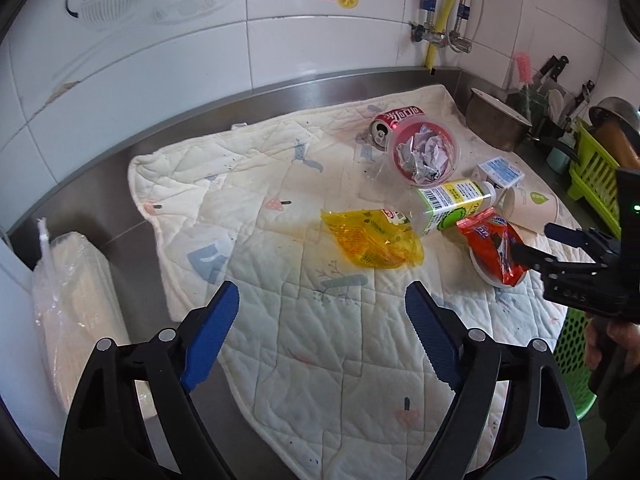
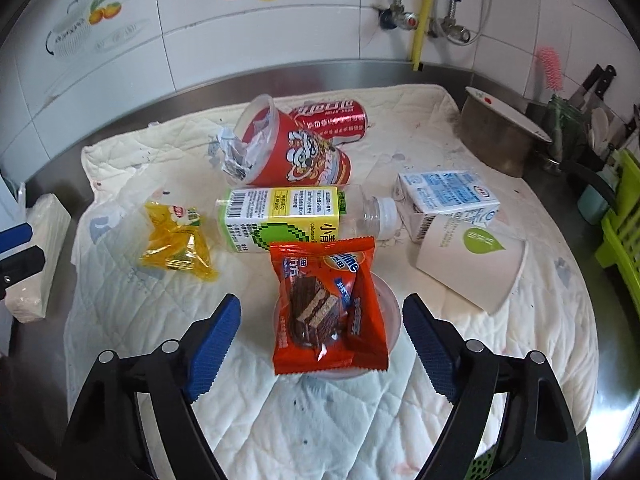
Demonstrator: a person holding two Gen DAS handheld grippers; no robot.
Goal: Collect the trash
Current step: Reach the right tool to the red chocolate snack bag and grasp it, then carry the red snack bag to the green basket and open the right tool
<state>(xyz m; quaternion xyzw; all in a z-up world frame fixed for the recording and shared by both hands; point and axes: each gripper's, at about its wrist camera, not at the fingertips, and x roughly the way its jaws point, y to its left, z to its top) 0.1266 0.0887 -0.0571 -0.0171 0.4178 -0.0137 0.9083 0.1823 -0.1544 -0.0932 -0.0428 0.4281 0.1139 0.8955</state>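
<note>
Trash lies on a white quilted mat (image 1: 280, 208) (image 2: 520, 320). A yellow wrapper (image 1: 372, 244) (image 2: 176, 244), a green-label plastic bottle (image 1: 452, 204) (image 2: 296, 220), a red cup with crumpled paper (image 1: 424, 152) (image 2: 288, 148), a red can (image 1: 396, 120) (image 2: 332, 118), a blue-white carton (image 1: 500, 172) (image 2: 448, 194) and a paper cup (image 1: 528, 204) (image 2: 468, 260) are spread about. An orange-red snack wrapper (image 1: 492, 248) (image 2: 328, 308) rests on a clear lid. My right gripper (image 2: 322, 312) (image 1: 536, 244) stands open, jaws either side of that wrapper. My left gripper (image 1: 322, 300) is open over bare mat, short of the yellow wrapper.
A steel pot (image 1: 496, 124) (image 2: 504, 136) stands at the back right beside a green dish rack (image 1: 592, 176) (image 2: 620, 232) with knives and utensils. A wrapped white pack (image 1: 76, 304) (image 2: 36, 256) lies left of the mat. A green basket (image 1: 572, 356) sits at the near right. Tiled wall behind.
</note>
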